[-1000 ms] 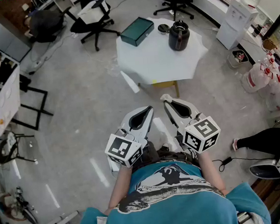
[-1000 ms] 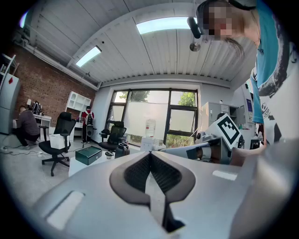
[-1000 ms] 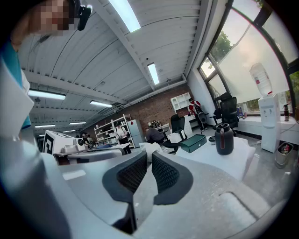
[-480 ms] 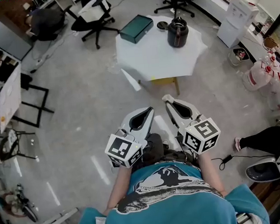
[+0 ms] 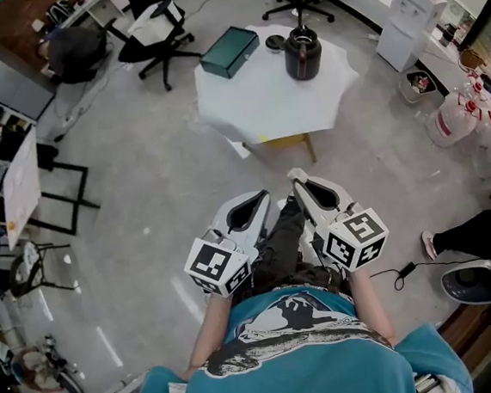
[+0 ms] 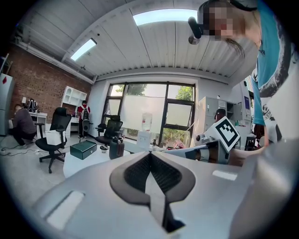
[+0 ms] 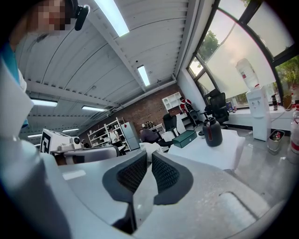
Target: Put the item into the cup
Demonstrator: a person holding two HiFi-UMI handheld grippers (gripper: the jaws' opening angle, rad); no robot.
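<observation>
A dark jug-like cup (image 5: 303, 54) stands on the white table (image 5: 271, 102) far ahead, with a small dark disc (image 5: 275, 42) beside it. It also shows as the cup (image 6: 116, 148) in the left gripper view and the cup (image 7: 213, 132) in the right gripper view. My left gripper (image 5: 259, 200) and right gripper (image 5: 297, 178) hang side by side at waist height, well short of the table. The left gripper (image 6: 149, 154) has its pads pressed together on nothing. The right gripper (image 7: 149, 153) shows only a thin slit between its pads and holds nothing.
A dark green box (image 5: 229, 51) lies on the table's far left corner. Office chairs (image 5: 153, 27) stand behind the table, a white water dispenser (image 5: 407, 18) is at the right, and bare grey floor (image 5: 142, 201) lies between me and the table. A person's leg (image 5: 478, 234) reaches in at the right.
The table and cup have slid slightly up and left in the head view. My leg now shows between the grippers. Both grippers keep their pose and stay shut.
</observation>
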